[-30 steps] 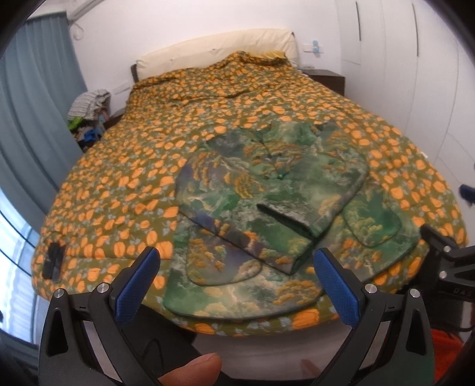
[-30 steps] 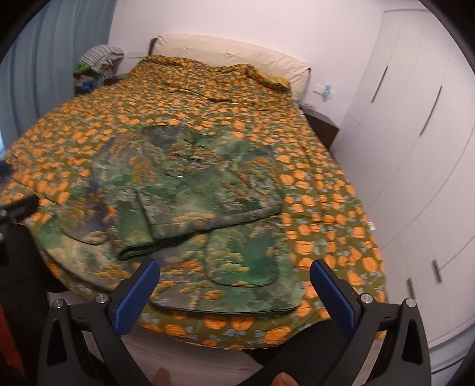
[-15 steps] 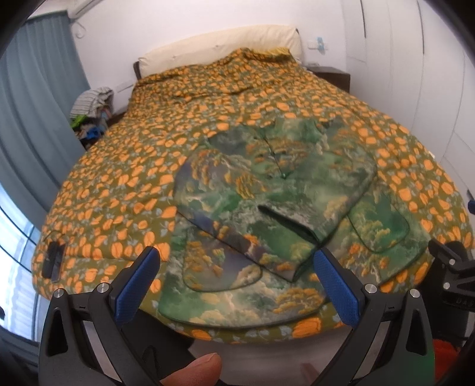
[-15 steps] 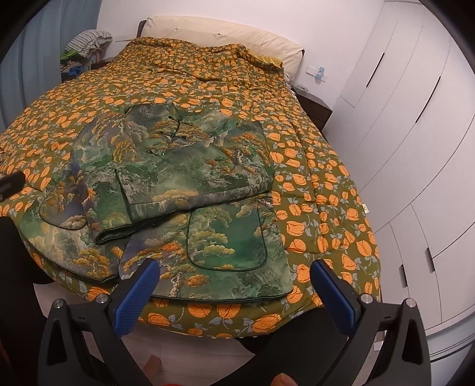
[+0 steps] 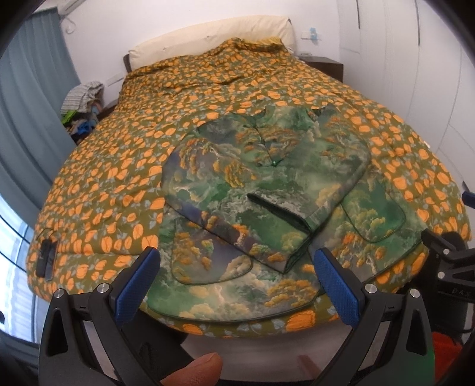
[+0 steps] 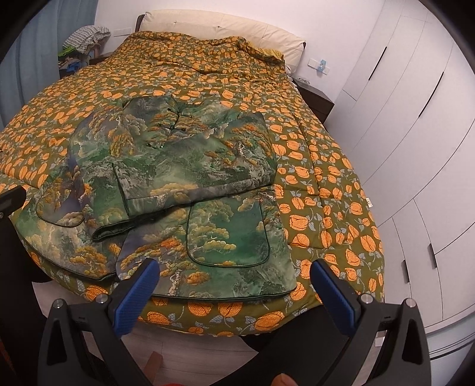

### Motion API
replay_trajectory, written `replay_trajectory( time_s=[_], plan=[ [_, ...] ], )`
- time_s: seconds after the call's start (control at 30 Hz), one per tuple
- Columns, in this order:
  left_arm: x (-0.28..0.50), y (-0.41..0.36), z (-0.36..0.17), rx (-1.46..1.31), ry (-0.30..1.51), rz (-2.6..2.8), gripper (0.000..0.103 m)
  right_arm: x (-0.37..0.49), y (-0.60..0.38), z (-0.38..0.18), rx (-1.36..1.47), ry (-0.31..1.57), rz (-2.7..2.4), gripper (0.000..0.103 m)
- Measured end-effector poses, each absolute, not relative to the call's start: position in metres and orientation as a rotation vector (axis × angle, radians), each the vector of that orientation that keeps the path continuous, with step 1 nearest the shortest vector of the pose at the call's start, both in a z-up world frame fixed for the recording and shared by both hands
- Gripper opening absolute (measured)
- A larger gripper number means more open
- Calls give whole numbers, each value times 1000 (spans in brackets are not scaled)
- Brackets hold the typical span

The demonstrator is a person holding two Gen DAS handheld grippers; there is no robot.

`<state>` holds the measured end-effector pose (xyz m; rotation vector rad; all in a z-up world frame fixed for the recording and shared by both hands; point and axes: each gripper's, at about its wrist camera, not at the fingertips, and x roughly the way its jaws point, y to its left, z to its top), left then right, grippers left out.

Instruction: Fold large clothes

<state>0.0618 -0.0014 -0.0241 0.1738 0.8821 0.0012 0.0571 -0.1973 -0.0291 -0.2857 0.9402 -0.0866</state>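
Note:
A large green jacket (image 5: 267,190) with a landscape print lies on the near end of the bed, both sleeves folded across its front. It also shows in the right wrist view (image 6: 184,166). Its hem reaches the bed's foot edge. My left gripper (image 5: 236,267) is open and empty, just short of the hem's left part. My right gripper (image 6: 234,280) is open and empty, just short of the hem's right part, below a patch pocket (image 6: 228,234). The right gripper's body (image 5: 445,267) shows at the right edge of the left wrist view.
The bed carries an orange-leaf quilt (image 5: 118,166) and a cream headboard (image 6: 219,26). White wardrobe doors (image 6: 415,118) stand close on the right. A curtain (image 5: 29,118) and a pile of clothes (image 5: 83,98) are on the left. A dark nightstand (image 6: 314,98) is beyond.
Both grippers have moved forward and closer to the jacket's hem at the foot of the bed. Both stay open. The jacket has not moved.

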Motion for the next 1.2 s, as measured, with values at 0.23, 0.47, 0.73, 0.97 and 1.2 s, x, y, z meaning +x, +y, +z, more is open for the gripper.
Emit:
replay_trajectory(
  time_s=[0.23,0.47,0.73,0.97,1.2],
  plan=[
    [61,-1,-26,168,881,-5,103,57,-196,-33,-291,953,-84,103],
    [61,0,-28,165,886,-4,103,57,-195,-34,-293,958,-86,103],
    [60,1,-30,166,888,-1,103,57,-196,-39,-294,970,-86,103],
    [59,4,-30,160,886,7,103,57,-198,-37,-279,953,-65,103],
    [59,24,-33,111,897,40,103,70,-201,-23,-313,655,110,103]
  ],
)
